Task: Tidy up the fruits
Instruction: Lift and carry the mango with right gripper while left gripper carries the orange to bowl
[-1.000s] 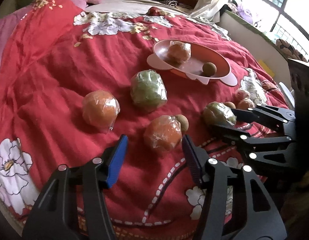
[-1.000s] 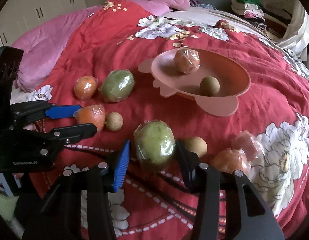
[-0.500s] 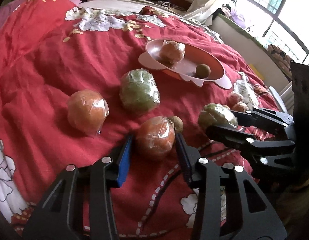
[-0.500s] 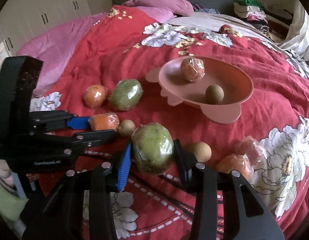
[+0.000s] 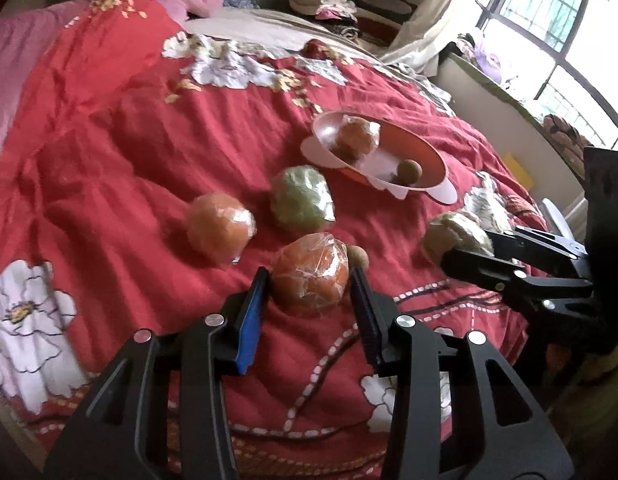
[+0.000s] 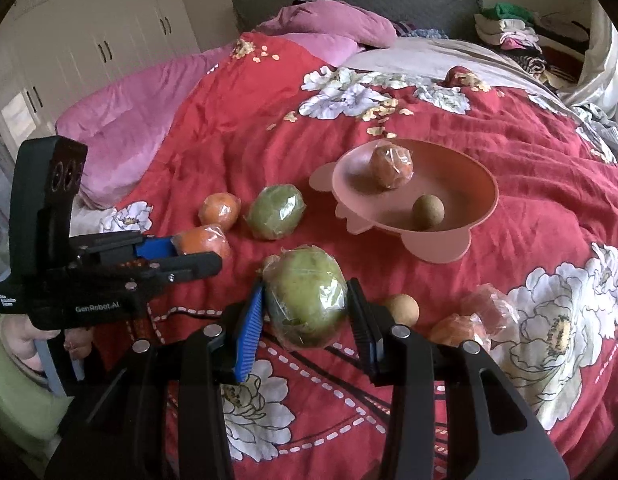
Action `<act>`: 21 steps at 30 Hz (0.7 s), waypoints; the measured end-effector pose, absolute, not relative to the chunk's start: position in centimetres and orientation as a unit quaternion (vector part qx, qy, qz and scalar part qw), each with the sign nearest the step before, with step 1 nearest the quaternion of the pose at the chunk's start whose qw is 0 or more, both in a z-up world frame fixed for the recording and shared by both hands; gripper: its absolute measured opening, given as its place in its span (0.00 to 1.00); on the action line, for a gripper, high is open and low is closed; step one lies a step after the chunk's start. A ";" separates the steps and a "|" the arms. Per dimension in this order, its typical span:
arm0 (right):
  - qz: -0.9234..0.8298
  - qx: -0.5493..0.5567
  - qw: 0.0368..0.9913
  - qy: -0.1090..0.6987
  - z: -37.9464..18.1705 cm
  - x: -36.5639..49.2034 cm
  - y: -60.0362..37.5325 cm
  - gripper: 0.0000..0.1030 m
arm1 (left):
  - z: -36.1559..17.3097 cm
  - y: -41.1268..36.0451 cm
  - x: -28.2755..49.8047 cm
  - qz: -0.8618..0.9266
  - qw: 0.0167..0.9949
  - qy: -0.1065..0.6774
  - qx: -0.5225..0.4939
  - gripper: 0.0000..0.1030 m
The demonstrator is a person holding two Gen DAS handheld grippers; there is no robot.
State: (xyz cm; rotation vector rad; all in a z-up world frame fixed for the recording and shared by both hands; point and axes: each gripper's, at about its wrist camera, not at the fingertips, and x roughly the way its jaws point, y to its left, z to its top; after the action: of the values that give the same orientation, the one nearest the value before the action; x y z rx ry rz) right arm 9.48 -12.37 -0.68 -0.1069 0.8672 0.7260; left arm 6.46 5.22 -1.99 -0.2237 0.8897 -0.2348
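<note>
Fruit gripped on both sides

Wrapped orange (image 5: 309,272) lies on the red quilt (image 5: 109,152), pinched between the left gripper's (image 5: 309,300) pads. At 3 o'clock from it, the right gripper (image 6: 307,312) clamps a wrapped green fruit (image 6: 307,300). At 12 o'clock sits another green fruit (image 5: 303,198), with a second orange (image 5: 221,226) at 10. Farther off at 1 o'clock, the pink bowl (image 6: 481,184) holds an orange and a brown ball.

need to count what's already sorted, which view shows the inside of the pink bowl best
The right wrist view: the pink bowl faces the camera, sharp, with a wrapped orange fruit and a small brown fruit inside. The left wrist view shows it farther off, slanted and blurred, though both fruits are visible.
</note>
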 end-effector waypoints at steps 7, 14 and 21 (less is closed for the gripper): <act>0.351 -0.043 0.847 0.397 0.2 9.4 -13.0 0.38 | -0.5 6.1 6.0 -0.096 0.898 0.414 -0.114 0.32; 0.348 -0.037 0.856 0.381 1.3 9.9 -13.8 0.38 | 0.5 5.8 6.3 -0.097 0.901 0.408 -0.110 0.32; 0.349 -0.033 0.858 0.376 1.8 10.7 -14.4 0.38 | 1.1 5.2 7.1 -0.096 0.902 0.408 -0.107 0.32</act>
State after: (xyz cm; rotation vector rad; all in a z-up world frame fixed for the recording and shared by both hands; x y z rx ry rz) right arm 10.69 -14.44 1.81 -0.0683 0.7900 0.7321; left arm 7.07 5.24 1.14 -0.2212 0.8428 -0.1990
